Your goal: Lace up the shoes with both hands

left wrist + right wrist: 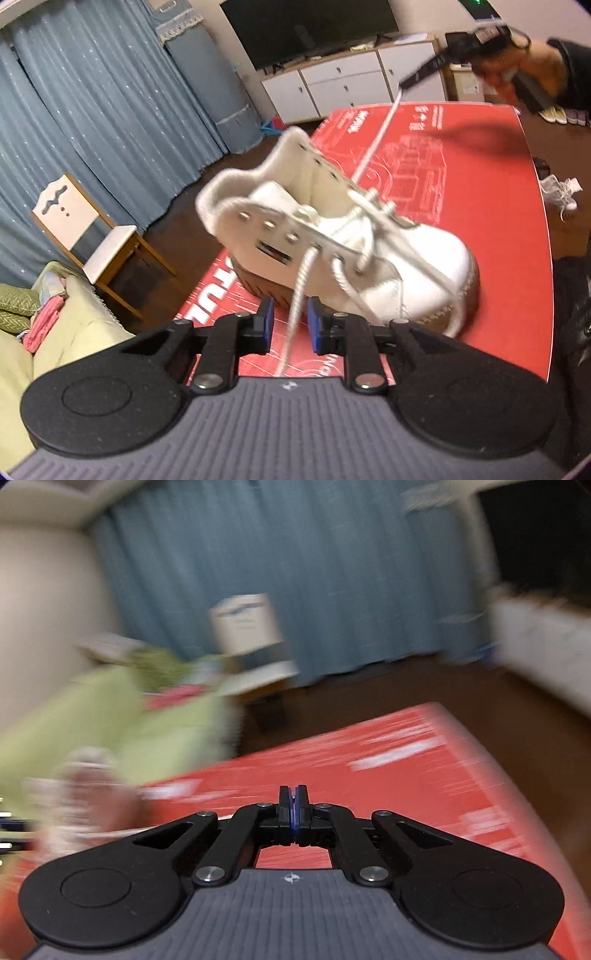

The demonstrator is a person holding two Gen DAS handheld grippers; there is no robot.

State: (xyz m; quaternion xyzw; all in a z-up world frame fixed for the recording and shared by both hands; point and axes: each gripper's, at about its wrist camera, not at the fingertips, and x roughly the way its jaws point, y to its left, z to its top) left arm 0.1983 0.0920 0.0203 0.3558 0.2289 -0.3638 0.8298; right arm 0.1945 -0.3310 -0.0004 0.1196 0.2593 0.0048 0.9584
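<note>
I see the white leather high-top shoe point(332, 236) lying tipped on its side on the red printed surface point(461, 177), its brown sole toward my left tool point(288, 325) and its open collar up and to the left. The white cord lace point(301, 291) is threaded through the lower metal eyelets only.

My left tool stands partly open. One loose end of the lace drops from an eyelet and hangs down between its blue pads point(266, 325), but the pads do not press on it, so it has hold of nothing.

My right tool point(408, 82) is up at the far right in the left wrist view, carried by a hand point(517, 70). The other end of the lace runs straight and taut from the shoe up to its tip, pinched there. In the right wrist view, the right tool's point(293, 805) two pads are pressed together; the picture is heavily blurred, and I cannot make out the lace in it. Behind hang blue curtains point(92, 110).
</note>
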